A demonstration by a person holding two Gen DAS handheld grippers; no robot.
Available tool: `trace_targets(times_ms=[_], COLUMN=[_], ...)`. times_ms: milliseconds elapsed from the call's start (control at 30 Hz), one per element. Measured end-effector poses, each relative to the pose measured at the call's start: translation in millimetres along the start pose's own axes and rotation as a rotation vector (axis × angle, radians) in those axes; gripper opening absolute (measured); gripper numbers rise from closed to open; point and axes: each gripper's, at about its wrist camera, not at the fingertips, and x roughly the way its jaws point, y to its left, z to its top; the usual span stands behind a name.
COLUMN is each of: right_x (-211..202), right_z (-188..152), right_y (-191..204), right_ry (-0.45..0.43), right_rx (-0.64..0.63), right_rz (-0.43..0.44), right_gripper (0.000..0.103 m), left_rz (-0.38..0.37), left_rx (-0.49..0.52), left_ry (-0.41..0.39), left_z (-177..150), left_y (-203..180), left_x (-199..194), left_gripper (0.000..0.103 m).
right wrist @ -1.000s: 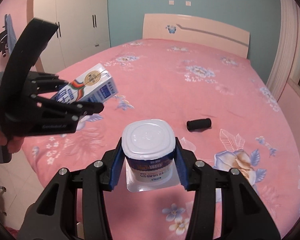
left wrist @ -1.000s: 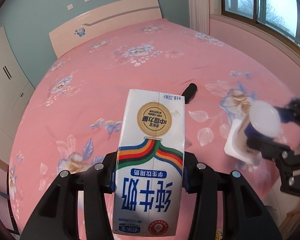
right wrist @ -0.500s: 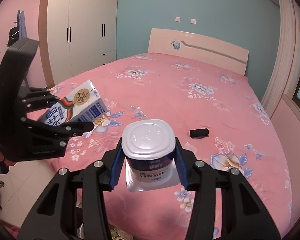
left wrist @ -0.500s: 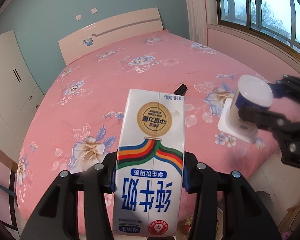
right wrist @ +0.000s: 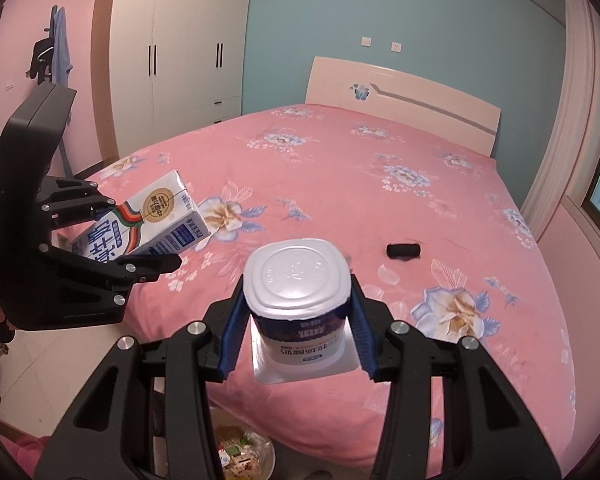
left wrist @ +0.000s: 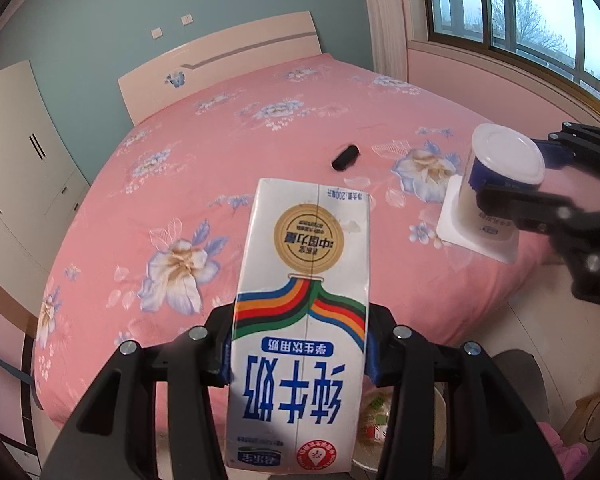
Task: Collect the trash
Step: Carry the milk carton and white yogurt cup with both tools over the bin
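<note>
Left gripper (left wrist: pixel 300 360) is clamped tight on a white milk carton with rainbow stripes, a gold seal and blue lettering (left wrist: pixel 304 304), its blue-padded fingers (left wrist: pixel 374 362) pressed to both sides of the box. The carton is up in the air, off the near edge of the pink floral bedspread (left wrist: pixel 260 152), printed face up towards the camera. Over on the right, the right gripper (right wrist: pixel 296 320) has its jaws closed around a white yogurt cup with a dark blue band and a sealed foil lid (right wrist: pixel 298 300), lid end pointing away from the camera, also held aloft over the near edge of the bed. From the left wrist view that cup (left wrist: pixel 496 184) sits at the right; from the right wrist view the carton (right wrist: pixel 140 224) hangs at the left. Further back on the bedspread, a small black cylinder (right wrist: pixel 403 250) lies alone on its side. Down low, near, a round bin with colourful wrappers inside (right wrist: pixel 240 456) shows between the right gripper's arms. Far off, a cream headboard (right wrist: pixel 404 96) and a cream wardrobe (right wrist: pixel 172 48).
</note>
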Motion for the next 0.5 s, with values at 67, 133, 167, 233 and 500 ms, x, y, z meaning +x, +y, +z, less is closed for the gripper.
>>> trace_targets(times_ms=[67, 133, 167, 233, 500], right_x=[0.9, 2.3, 3.6, 5.3, 20.9], right_z=[-8.7, -17.2, -22.2, -31.5, -69.8], right_y=[2.0, 4.1, 5.1, 8.4, 18.8], right_ry=[0.013, 0.028, 0.038, 0.056, 0.139], right_rx=[0.005, 0.011, 0.013, 0.014, 0.024], right_rz=[0.005, 0.01, 0.013, 0.014, 0.033], right_gripper=[0.048, 0.048, 0.048, 0.048, 0.048], left_rz=[0.0, -0.006, -0.009, -0.015, -0.062], left_rx=[0.003, 0.001, 0.001, 0.002, -0.005], left_ry=[0.011, 0.029, 0.034, 0.048, 0.122], left_z=[-6.5, -13.8, -17.4, -25.4, -57.0], left_y=[-3.8, -6.7, -8.3, -11.7, -28.5], left_x=[1.7, 6.2, 7.5, 11.9, 40.4], left_gripper=[0.049, 0.049, 0.049, 0.049, 0.049])
